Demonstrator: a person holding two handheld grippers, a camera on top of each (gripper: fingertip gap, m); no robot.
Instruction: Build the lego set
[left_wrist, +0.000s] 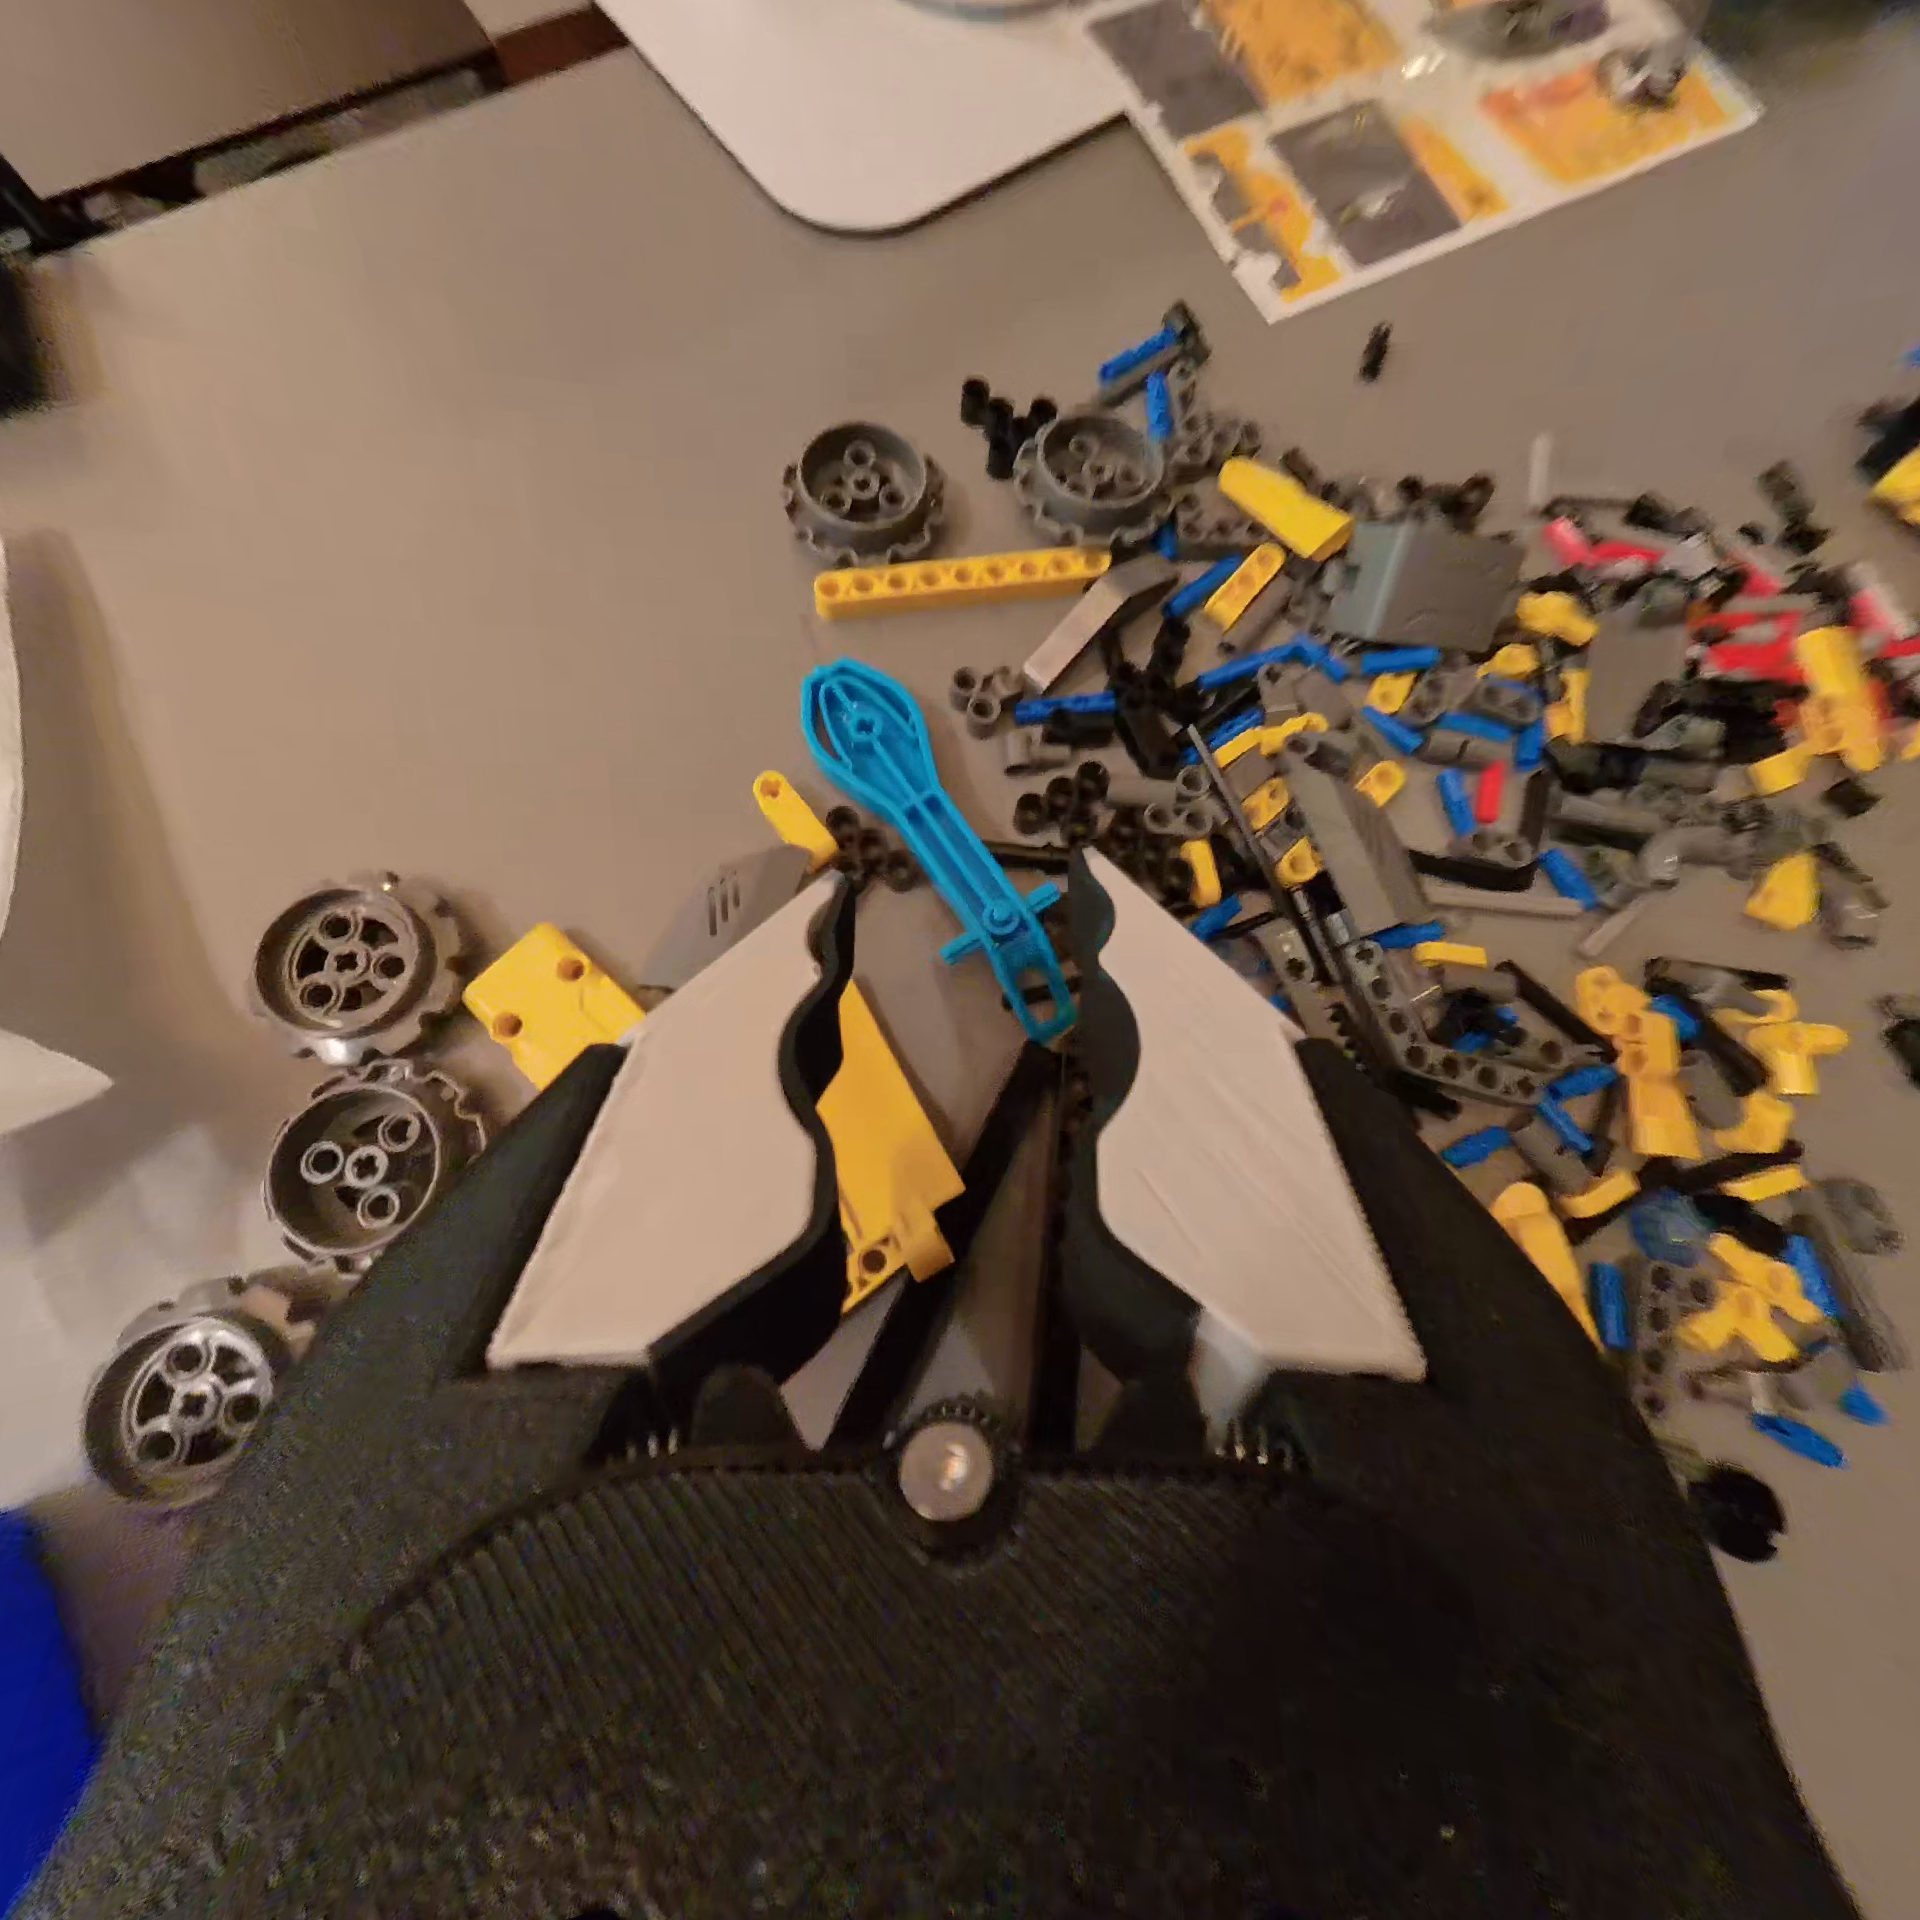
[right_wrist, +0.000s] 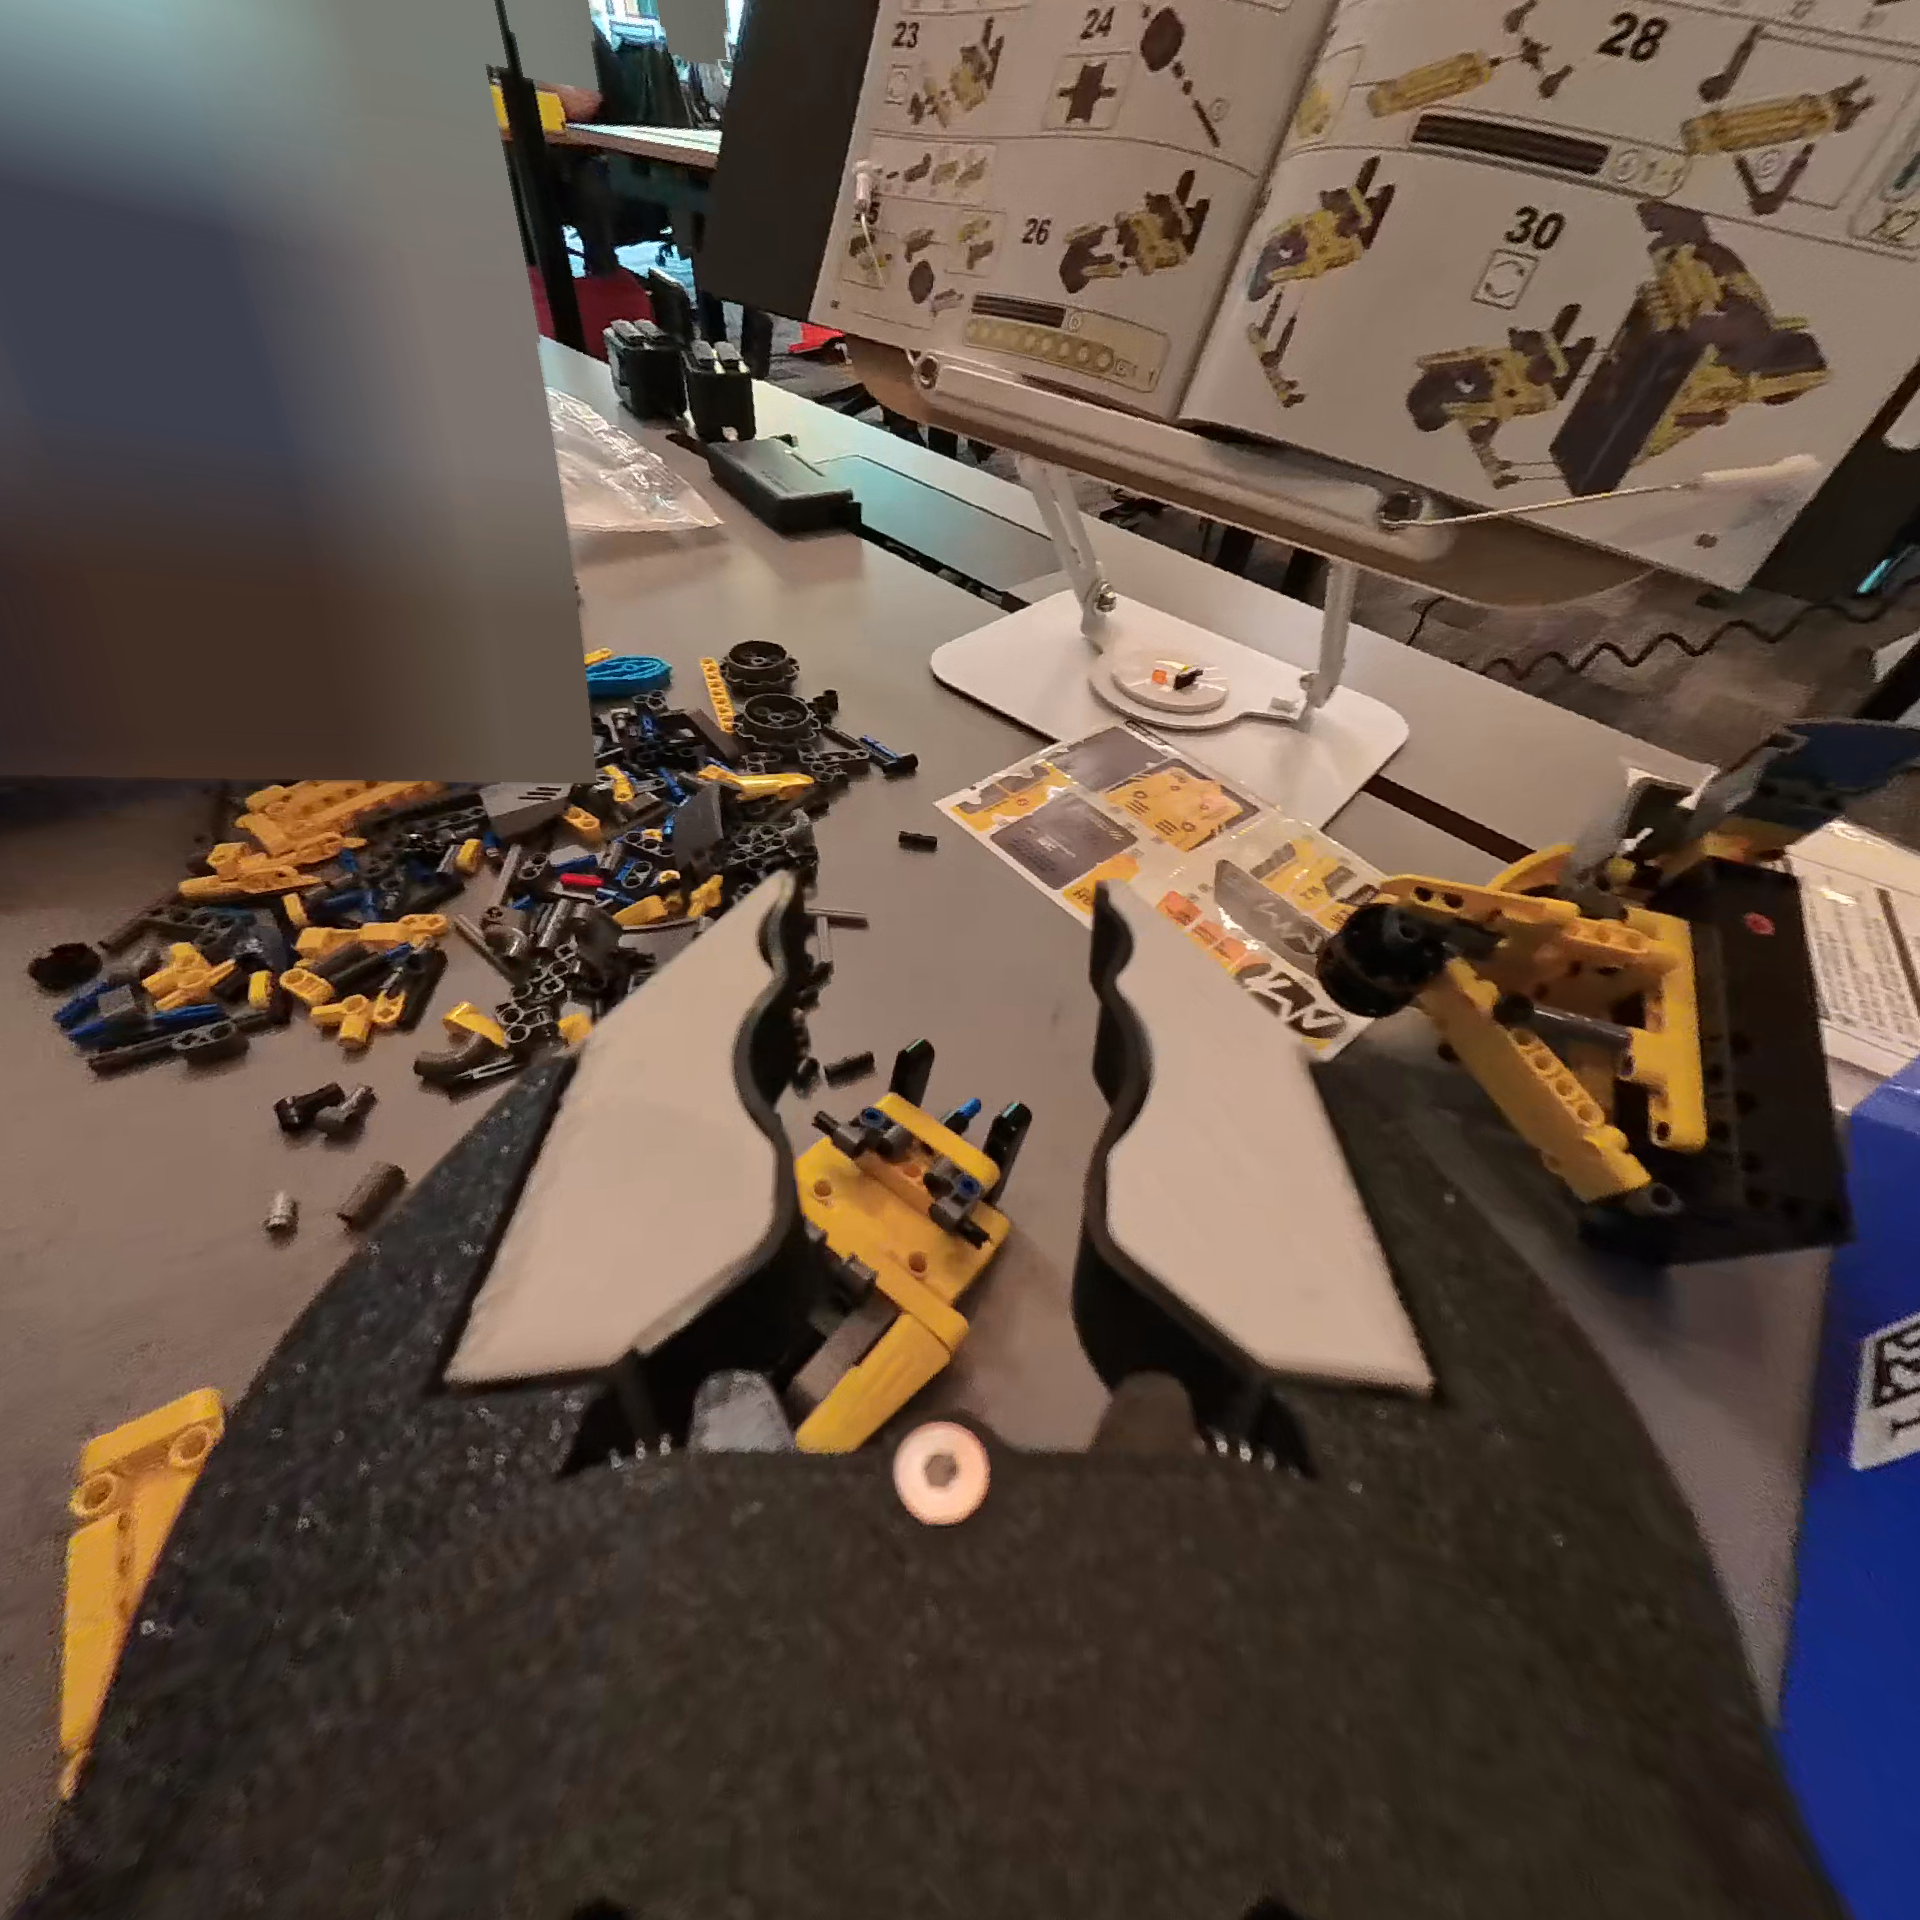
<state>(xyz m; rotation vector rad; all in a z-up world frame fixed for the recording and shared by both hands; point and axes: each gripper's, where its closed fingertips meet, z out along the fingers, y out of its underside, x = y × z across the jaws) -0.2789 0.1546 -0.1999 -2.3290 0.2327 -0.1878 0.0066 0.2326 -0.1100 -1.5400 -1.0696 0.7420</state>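
1. The left gripper (left_wrist: 961, 894) is seen with its jaws parted a moderate way, and nothing is clamped between them. A light-blue brick-separator tool (left_wrist: 925, 831) is found lying flat on the grey table (left_wrist: 416, 520) right in the gap, its narrow end close against the inner edge of the finger at 3 o'clock; whether it's actually touching can't be told.
2. That tool is slim and openwork, with a rounded loop head pointed off toward 11 o'clock.
3. A long yellow panel (left_wrist: 883, 1143) is seen under the gap near the finger at 9 o'clock, lying on the table.
4. Grey toothed wheels (left_wrist: 332, 966) are stacked out at 9 o'clock of the left gripper, and a big loose pile of yellow, blue, black and red parts (left_wrist: 1507, 831) is spread from 1 to 3 o'clock.
5. The right gripper (right_wrist: 940, 904) is held wide open, gripping nothing. A small yellow sub-assembly (right_wrist: 904, 1216) with black and blue pins is sat on the table between the fingers, nearer the one at 9 o'clock.
6. A bigger half-built yellow and black model (right_wrist: 1558, 1039) is placed at 3 o'clock, a sticker sheet (right_wrist: 1143, 831) at 1 o'clock, and an open instruction booklet (right_wrist: 1299, 208) is propped on a white stand (right_wrist: 1195, 707) at 12 o'clock.
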